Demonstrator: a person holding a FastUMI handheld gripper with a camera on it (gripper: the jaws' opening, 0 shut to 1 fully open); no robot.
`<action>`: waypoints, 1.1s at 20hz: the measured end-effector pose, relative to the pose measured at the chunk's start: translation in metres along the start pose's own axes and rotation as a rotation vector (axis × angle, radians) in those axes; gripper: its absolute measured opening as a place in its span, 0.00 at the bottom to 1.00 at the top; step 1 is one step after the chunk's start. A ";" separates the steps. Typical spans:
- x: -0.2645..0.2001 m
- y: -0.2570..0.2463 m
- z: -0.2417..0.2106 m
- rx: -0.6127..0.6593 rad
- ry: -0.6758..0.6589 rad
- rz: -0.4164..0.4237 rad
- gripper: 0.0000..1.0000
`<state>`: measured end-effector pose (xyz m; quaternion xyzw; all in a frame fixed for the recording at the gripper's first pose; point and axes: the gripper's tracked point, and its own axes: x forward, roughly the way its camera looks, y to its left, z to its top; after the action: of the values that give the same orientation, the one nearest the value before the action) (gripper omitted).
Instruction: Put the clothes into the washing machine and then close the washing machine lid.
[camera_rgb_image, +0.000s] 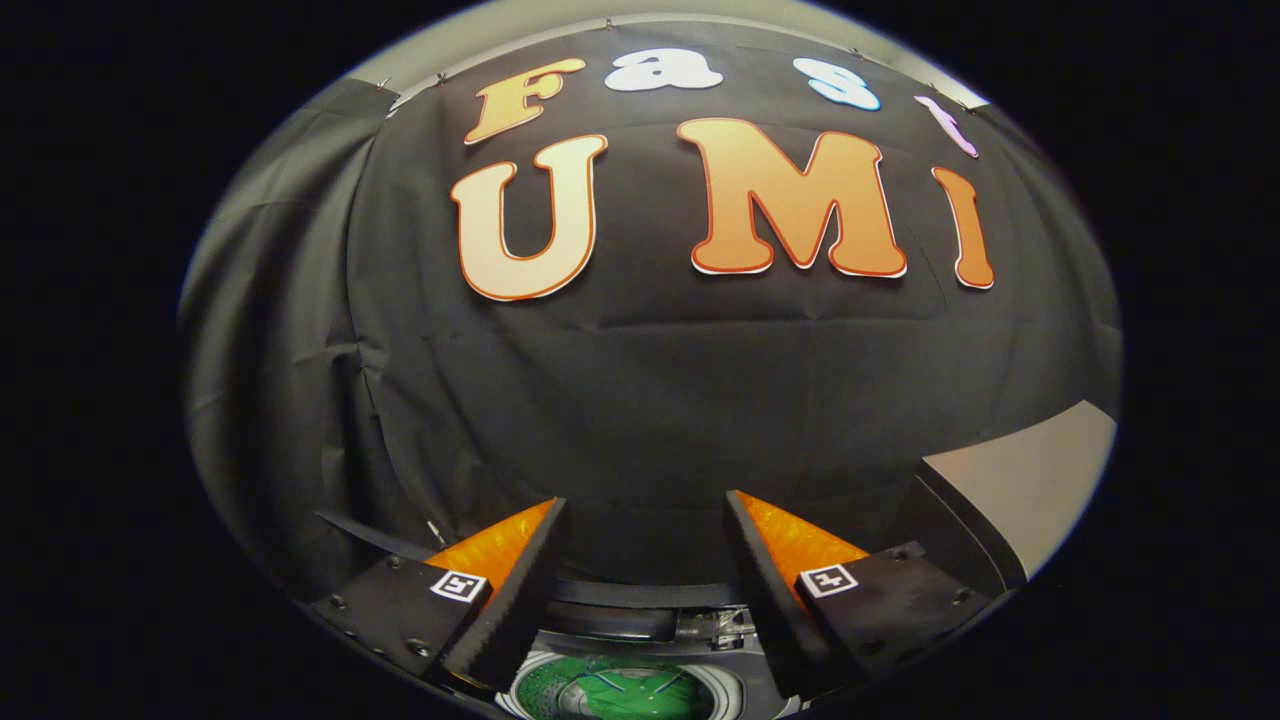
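Tongs (645, 510) hang spread wide with nothing between the fingers, raised over the washing machine (745, 670). Green clothes (620, 692) lie inside its round drum, below and between the fingers, before the black cloth wall (640, 380).

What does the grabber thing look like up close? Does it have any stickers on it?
The gripper has two wedge-shaped fingers that narrow to points, each with a ridged, saw-toothed inner edge. Each finger sits on a dark block fixed with small screws, and each block carries a little square black-and-white marker like a sticker. No cables show.
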<state>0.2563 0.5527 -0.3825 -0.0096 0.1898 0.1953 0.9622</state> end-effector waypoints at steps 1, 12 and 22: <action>-0.005 0.000 -0.004 -0.002 0.014 -0.004 0.98; -0.046 0.003 -0.033 0.000 0.022 -0.033 0.98; -0.068 0.002 -0.073 -0.016 0.060 -0.032 0.98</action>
<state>0.1716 0.5230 -0.4248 -0.0260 0.2170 0.1809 0.9589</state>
